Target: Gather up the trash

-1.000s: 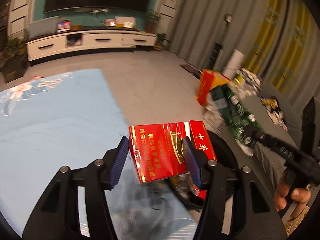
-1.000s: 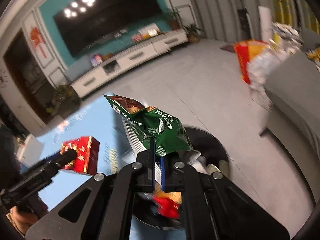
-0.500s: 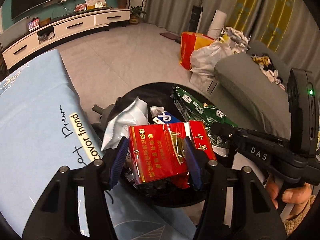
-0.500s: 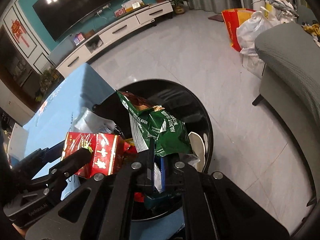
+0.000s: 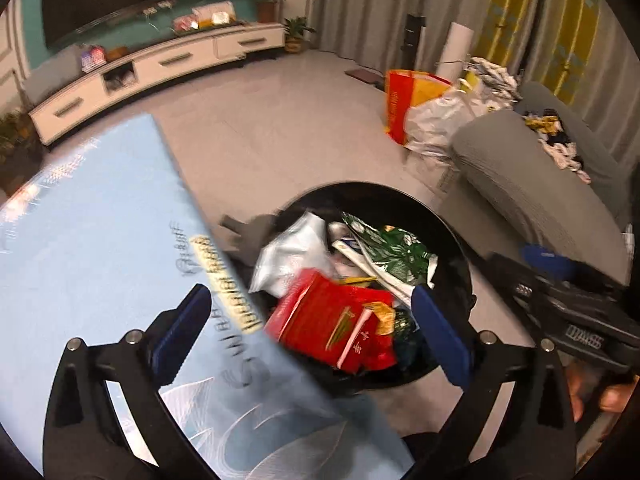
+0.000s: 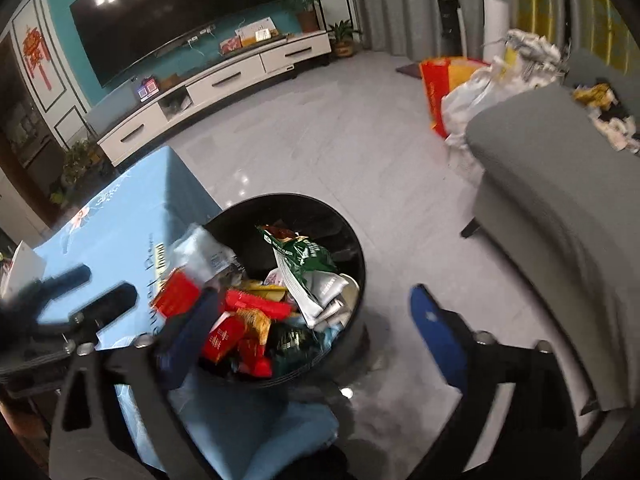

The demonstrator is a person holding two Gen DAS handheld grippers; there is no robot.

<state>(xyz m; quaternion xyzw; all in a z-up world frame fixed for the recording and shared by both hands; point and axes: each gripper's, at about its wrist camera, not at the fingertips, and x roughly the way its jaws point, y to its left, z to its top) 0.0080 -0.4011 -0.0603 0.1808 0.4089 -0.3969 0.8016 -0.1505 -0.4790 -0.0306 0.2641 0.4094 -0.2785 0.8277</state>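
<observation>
Motion blur smears the red carton [image 5: 336,320] print (lettering unreadable).

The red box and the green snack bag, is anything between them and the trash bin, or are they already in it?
Nothing visible stands in the way. The red box and the green snack bag both lie inside the black trash bin on top of other trash. The left gripper and right gripper are both open and empty above it.

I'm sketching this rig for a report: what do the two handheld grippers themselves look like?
Both are black frames with silver bolts and blue finger pads. The left gripper and right gripper match. The right one's body carries white lettering, too blurred to read, and a bare hand holds it.
</observation>
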